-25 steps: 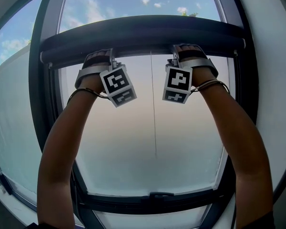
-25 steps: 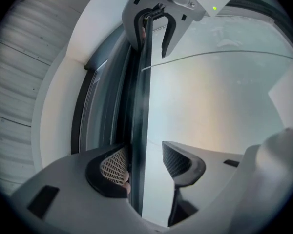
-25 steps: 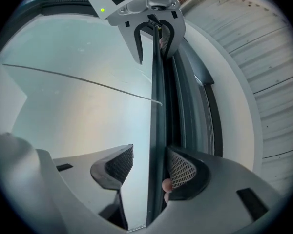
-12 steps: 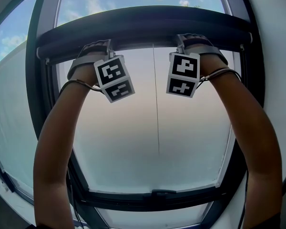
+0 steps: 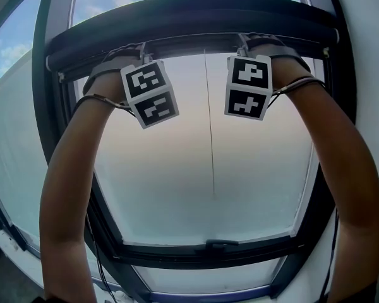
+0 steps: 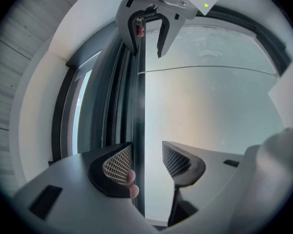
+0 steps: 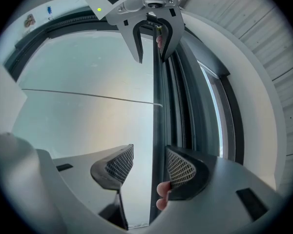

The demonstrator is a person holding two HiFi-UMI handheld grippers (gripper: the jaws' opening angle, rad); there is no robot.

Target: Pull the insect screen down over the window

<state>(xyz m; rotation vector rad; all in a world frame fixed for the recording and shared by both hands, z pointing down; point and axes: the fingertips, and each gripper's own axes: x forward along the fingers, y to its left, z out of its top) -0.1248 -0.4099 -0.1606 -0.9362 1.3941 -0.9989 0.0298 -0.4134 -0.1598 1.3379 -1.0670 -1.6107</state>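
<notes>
The insect screen sits rolled up in its dark housing point(image 5: 189, 17) across the window top, with its pull bar point(image 5: 189, 43) just beneath. Both of my grippers are raised to that bar: the left gripper point(image 5: 129, 60) left of centre, the right gripper point(image 5: 260, 46) right of centre. In the left gripper view the dark pull bar point(image 6: 139, 106) runs between the jaws of the left gripper point(image 6: 146, 162), close to the left pad, with a gap on the other side. The right gripper point(image 7: 146, 165) straddles the pull bar point(image 7: 157, 130) the same way. Both stand open.
A thin cord point(image 5: 210, 125) hangs down the middle of the pane. The dark window frame point(image 5: 50, 144) surrounds the glass, with a handle point(image 5: 218, 243) on the bottom rail. White wall point(image 5: 366, 55) flanks the right side. Sky and a pale building lie outside.
The housing, bar and both grippers have shifted upward in the head view and look larger. The grippers stay at the same spots along the bar.
</notes>
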